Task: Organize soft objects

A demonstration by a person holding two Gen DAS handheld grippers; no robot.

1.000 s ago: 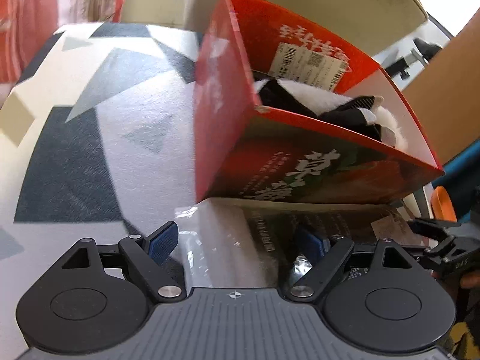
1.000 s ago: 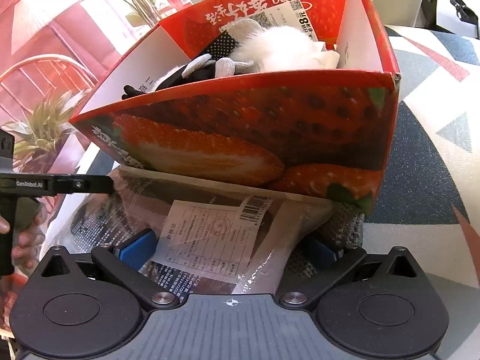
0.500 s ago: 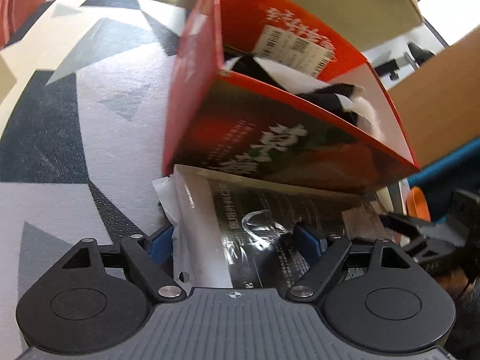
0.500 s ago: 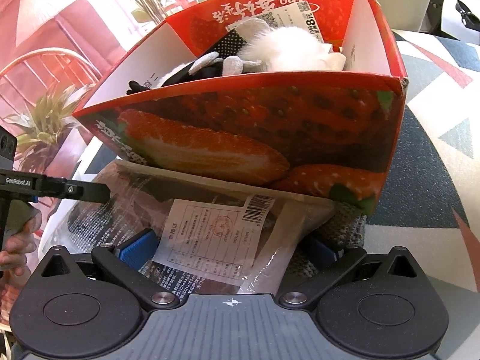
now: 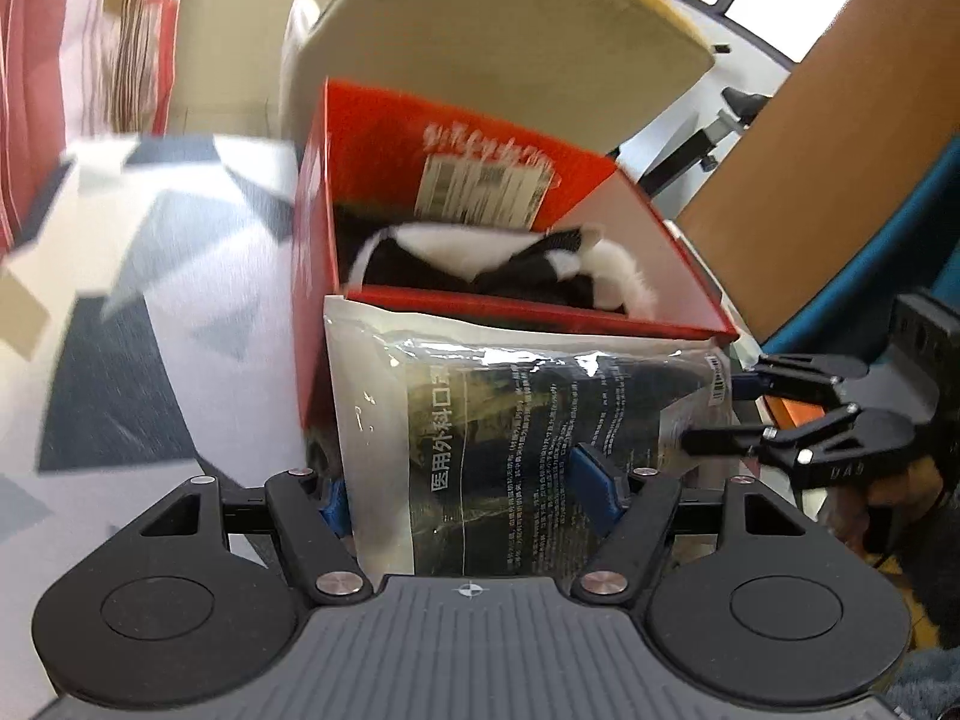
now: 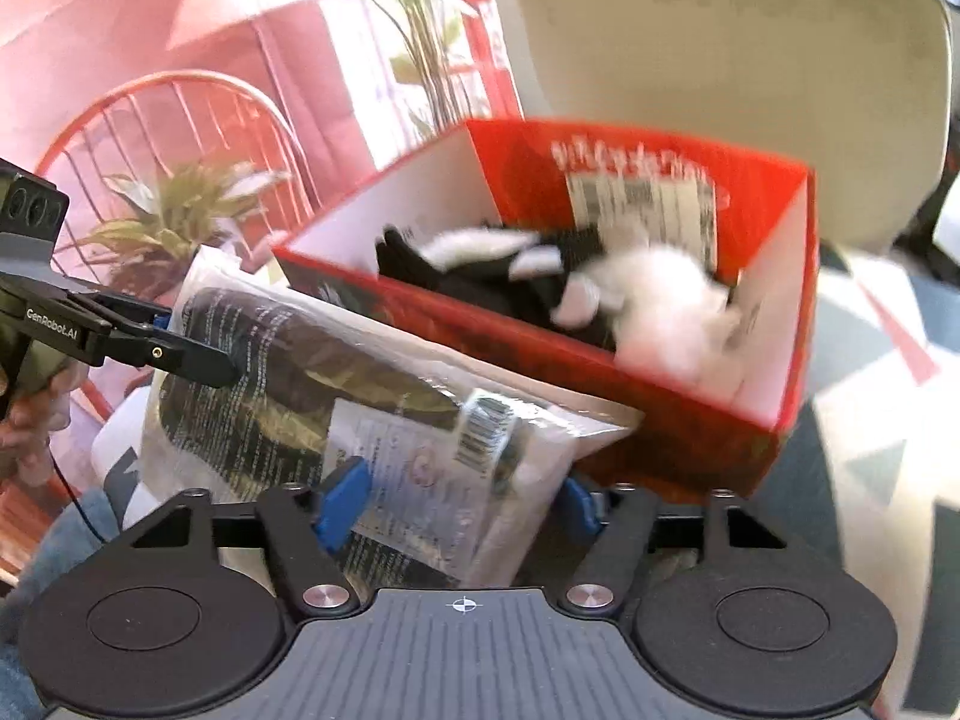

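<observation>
Since a second ago, lifted off the patterned surface (image 5: 120, 312): one clear plastic packet (image 5: 528, 456) of dark material, now upright against the near wall of one red box (image 5: 480, 192). Left gripper (image 5: 474, 492) and right gripper (image 6: 459, 498) both just narrowed, each clamping the packet. Inside the box, black-and-white soft items (image 6: 576, 294), uncountable. Behind, one pale chair (image 5: 510, 48).

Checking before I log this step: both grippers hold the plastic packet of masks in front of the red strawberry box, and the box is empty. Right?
Not quite. Both the left gripper and right gripper do hold the plastic packet in front of the red box, but the box is not empty: black and white plush items lie inside, clear in the right wrist view.
</observation>
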